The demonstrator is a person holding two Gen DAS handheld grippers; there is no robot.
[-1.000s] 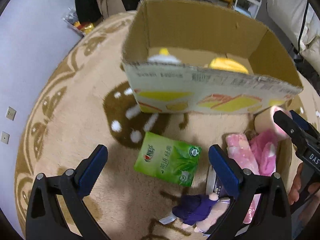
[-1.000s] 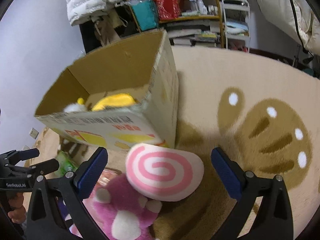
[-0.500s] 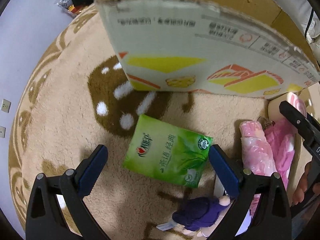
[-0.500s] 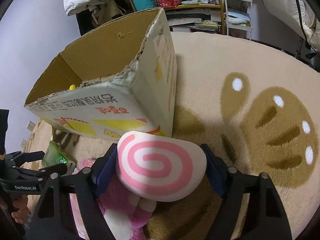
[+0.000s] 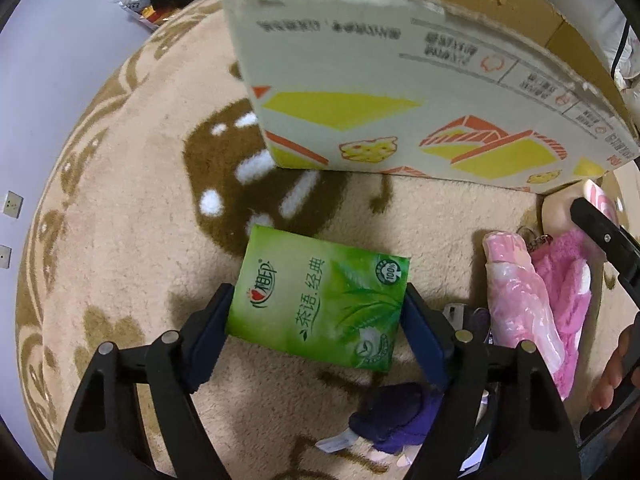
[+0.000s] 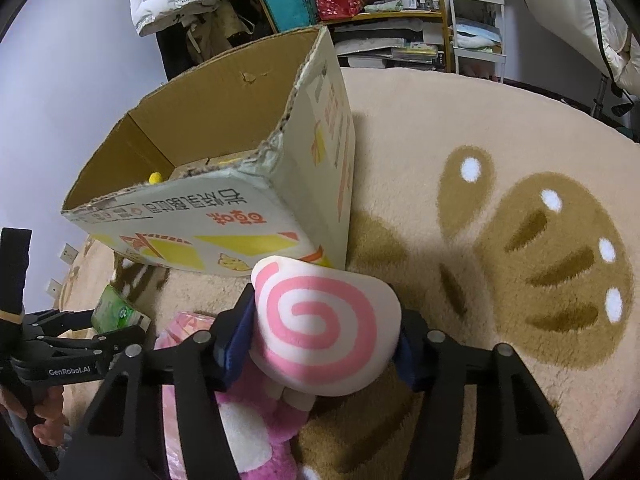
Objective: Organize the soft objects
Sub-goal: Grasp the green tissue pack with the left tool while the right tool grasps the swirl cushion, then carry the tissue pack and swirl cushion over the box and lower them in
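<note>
Grasp step: your left gripper [image 5: 318, 316] is clamped on the tissue pack [image 5: 320, 300], on the rug in front of the box [image 5: 400, 92]. Right gripper [image 6: 326, 344] squeezes the swirl cushion [image 6: 324, 332]. Next, lift both clear of the rim and drop in.

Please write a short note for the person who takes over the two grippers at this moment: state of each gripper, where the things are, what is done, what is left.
Left gripper: shut on the green tissue pack, on the rug before the cardboard box.
Right gripper: shut on the pink swirl cushion, at the box's near corner.
Done: something yellow already lies in the box.
Left: put both held things in the box, then the pink plush, the pink wrapped bundle and the purple doll.
</note>
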